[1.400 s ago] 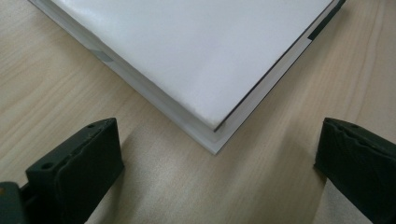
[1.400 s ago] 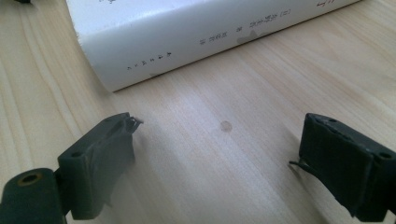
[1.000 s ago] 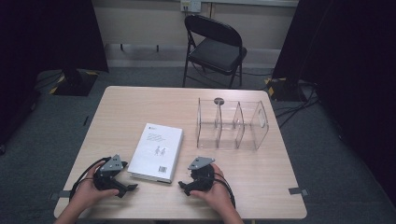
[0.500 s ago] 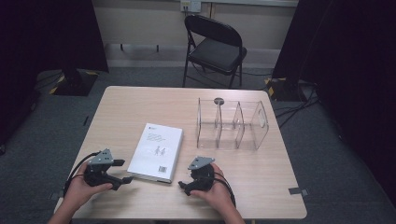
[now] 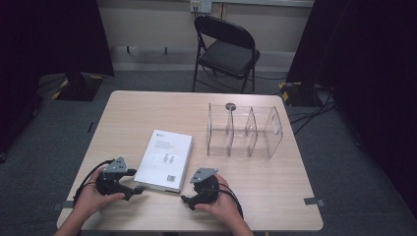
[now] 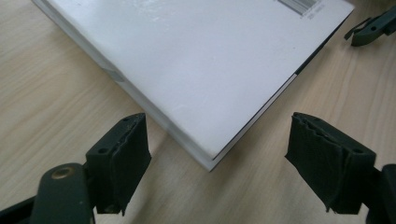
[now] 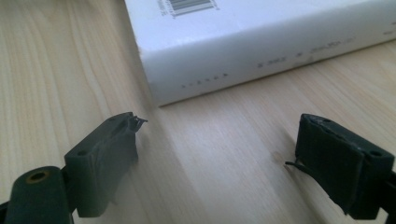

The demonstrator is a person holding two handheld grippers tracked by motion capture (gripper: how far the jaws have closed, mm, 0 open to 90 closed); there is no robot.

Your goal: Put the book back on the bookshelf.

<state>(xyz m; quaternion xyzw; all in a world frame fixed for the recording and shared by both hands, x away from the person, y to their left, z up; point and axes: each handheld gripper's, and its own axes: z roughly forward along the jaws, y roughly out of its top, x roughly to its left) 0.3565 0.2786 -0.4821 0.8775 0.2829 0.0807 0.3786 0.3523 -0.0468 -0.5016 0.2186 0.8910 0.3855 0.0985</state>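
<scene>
A white book (image 5: 166, 160) lies flat on the wooden table (image 5: 147, 113), barcode towards me. My left gripper (image 5: 136, 189) rests on the table at the book's near left corner. In the left gripper view that corner of the book (image 6: 196, 60) pokes in between the jaws of the left gripper (image 6: 219, 122). The jaws have just been closing, but the pads stay off the book. My right gripper (image 5: 185, 199) sits by the near right corner, open. In the right gripper view the book (image 7: 261, 42) lies just beyond the right gripper (image 7: 222, 122), with only bare wood between the jaws.
A clear plastic divider rack (image 5: 243, 130) stands to the right of the book. A small dark round thing (image 5: 230, 106) lies behind it. A black folding chair (image 5: 226, 49) stands beyond the far edge. One finger of the right gripper (image 6: 373, 28) shows in the left gripper view.
The left gripper has shifted slightly, and its tips now sit at the book's near left corner. The right gripper has stayed still.
</scene>
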